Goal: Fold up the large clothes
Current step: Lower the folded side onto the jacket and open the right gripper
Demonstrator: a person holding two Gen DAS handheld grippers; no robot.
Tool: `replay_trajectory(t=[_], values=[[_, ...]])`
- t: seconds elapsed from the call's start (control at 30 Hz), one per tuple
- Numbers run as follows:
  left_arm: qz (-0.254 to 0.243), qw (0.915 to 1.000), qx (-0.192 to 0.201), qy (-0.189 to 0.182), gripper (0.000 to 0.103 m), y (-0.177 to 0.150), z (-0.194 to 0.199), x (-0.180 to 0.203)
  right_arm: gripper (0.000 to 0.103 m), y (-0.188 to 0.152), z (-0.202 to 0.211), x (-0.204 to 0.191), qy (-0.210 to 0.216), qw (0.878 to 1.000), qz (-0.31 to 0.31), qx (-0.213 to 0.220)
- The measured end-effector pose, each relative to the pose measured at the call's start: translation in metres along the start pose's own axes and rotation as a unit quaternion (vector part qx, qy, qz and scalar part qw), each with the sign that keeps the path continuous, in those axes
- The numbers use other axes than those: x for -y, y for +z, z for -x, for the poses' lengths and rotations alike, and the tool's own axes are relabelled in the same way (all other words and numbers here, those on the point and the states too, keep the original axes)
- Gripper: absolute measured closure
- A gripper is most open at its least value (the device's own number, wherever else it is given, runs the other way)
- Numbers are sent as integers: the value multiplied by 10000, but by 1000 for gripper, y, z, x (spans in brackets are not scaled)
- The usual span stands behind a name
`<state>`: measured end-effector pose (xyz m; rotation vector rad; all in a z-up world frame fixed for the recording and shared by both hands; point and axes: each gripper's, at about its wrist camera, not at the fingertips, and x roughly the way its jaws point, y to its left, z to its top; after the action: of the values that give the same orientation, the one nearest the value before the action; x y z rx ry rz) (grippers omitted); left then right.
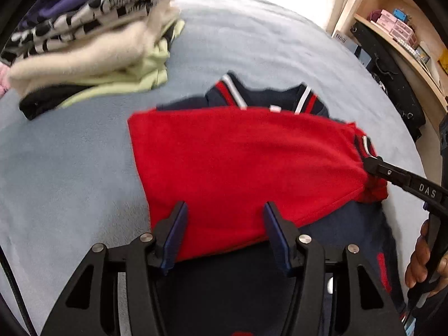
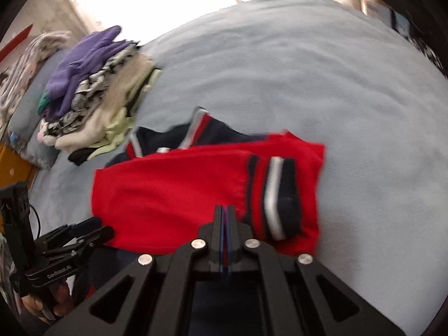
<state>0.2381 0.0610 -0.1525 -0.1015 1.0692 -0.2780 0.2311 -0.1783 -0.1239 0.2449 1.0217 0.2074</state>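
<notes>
A red and navy jacket (image 1: 238, 162) lies in the middle of a bed covered with a pale blue blanket (image 1: 252, 44). Its red sleeve is folded across the navy body, and the striped collar (image 1: 229, 89) shows at the far edge. The left tool (image 1: 225, 235) hovers over the near edge of the red sleeve with its two blue-padded fingers (image 1: 177, 235) spread wide apart, gripping nothing. The right tool (image 1: 372, 165) comes in from the right in the left wrist view and meets the jacket near the striped cuff (image 1: 364, 142). In the right wrist view the right tool (image 2: 224, 218) has its fingers pressed flat together over the red cloth just left of the cuff (image 2: 275, 196); whether any fabric is pinched between them cannot be told, as the picture is blurred there. The left tool (image 2: 86, 229) shows at the near left of that view, with its handle held in a hand (image 2: 47, 305). A stack of folded clothes (image 1: 92, 36) sits on the bed at the far left, well apart from the jacket, with a purple garment (image 2: 84, 58) on top, then a black and white patterned one, then cream and pale green layers. Wooden shelves (image 1: 406, 42) with small boxes stand to the far right of the bed.
</notes>
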Motion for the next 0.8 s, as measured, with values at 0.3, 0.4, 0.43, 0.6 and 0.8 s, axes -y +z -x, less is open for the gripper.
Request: replay_trajectory(t=[0.3, 0.4, 0.43, 0.6, 0.8], values=[[429, 9979, 125, 468, 48, 47, -27, -12, 100, 32, -47, -34, 194, 9997, -95, -137], [673, 9938, 174, 869, 48, 46, -31, -34, 101, 33, -54, -11, -123, 9994, -285, -118], [739, 9929, 186, 910, 48, 45, -31, -41, 102, 33, -51, 3, -144, 9990, -405, -91], [1036, 9902, 213, 916, 35, 39, -30, -69, 103, 23, -26, 54, 7, 9973, -736, 21], [901, 9902, 213, 1050, 35, 39, -31, -67, 100, 16, -9, 86, -291, 9930, -1140, 80]])
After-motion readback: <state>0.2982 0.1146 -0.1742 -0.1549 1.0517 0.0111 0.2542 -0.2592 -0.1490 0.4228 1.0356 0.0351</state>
